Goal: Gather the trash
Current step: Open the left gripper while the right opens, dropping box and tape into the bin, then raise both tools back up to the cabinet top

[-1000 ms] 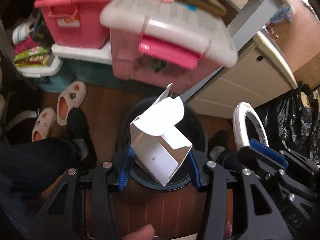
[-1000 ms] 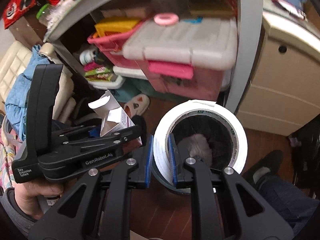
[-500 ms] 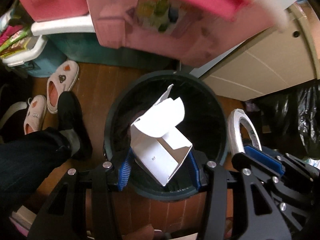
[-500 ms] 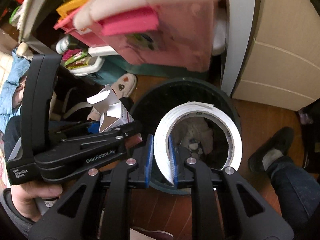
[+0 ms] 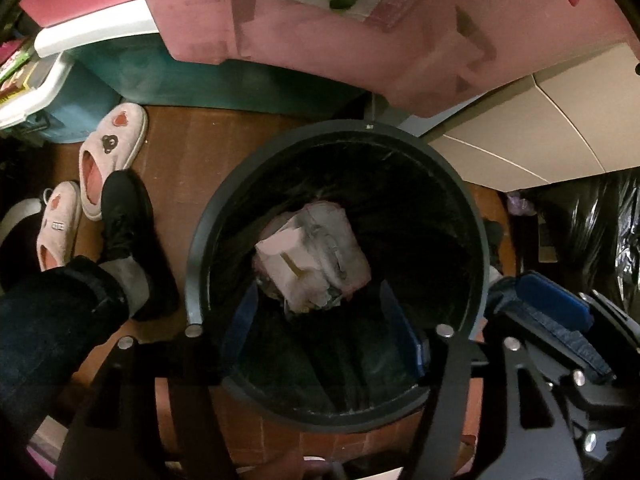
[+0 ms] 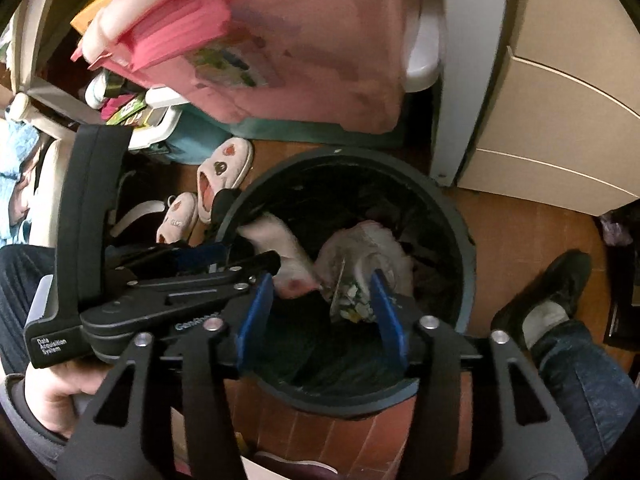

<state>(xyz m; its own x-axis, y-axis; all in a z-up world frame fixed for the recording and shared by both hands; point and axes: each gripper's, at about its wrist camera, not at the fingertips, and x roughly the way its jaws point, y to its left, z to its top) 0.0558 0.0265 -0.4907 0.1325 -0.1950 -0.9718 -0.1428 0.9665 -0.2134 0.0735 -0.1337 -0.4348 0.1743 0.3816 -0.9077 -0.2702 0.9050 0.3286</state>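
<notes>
1. Over the bin (image 5: 478, 236), both my grippers hang w/ nothing in them: left gripper (image 5: 320, 316) has its blue pads spread wide, right gripper (image 6: 322, 308) likewise apart, both aimed down into the opening.
2. Task's things = the trash, which lies inside the bin: a white carton (image 5: 286, 270) on top of a pale crumpled bag (image 5: 340, 240). Right view shows the same carton (image 6: 280, 248) leaning toward the bin's left wall, plus small scraps under it; can't tell what those are.
3. Handling, my guess: carton is light, thin card, crushes easily, so pinch across a flat side w/ little force. Bag is soft, slippery, take it by a bunched fold.
4. Bin is dark, round, black liner, stands on wood floor (image 5: 192, 148), roughly half full as far as I can judge; bottom is too dark to read.
5. Nearby: pink storage box (image 6: 304, 40) just behind the bin, slippers (image 5: 108, 156) to its left, black sack (image 5: 592, 232) to its right.
</notes>
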